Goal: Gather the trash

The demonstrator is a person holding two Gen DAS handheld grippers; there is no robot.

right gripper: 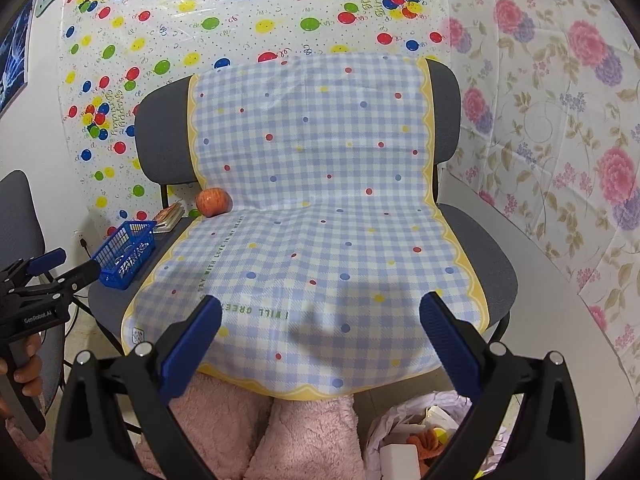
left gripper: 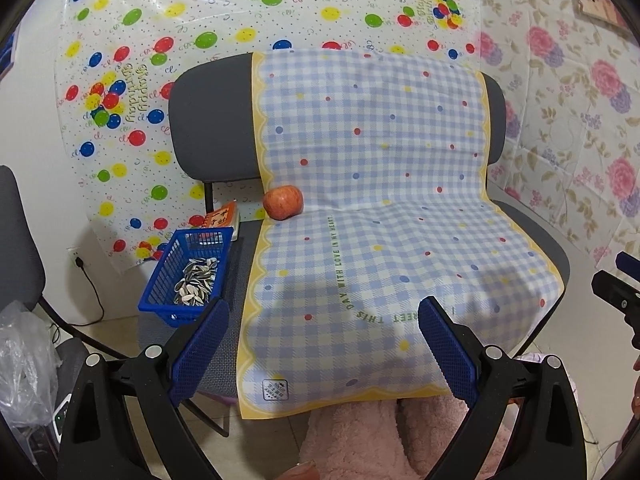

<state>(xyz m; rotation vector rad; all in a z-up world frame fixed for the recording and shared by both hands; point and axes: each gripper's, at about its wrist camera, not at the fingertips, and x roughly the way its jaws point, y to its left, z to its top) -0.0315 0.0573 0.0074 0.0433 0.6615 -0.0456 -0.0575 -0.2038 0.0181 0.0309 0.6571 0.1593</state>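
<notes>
Blue plastic basket (left gripper: 188,276) at the chair's (left gripper: 208,120) left seat edge holds sunflower seed shells (left gripper: 196,282). An apple (left gripper: 283,202) rests on the checked cloth (left gripper: 372,216). Left gripper (left gripper: 325,334) and right gripper (right gripper: 320,326) both gape wide, empty. Low right, what seems a lined trash bin (right gripper: 416,436).

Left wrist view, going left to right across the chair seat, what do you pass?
Blue basket of seed shells → orange booklet → apple → checked cloth
</notes>
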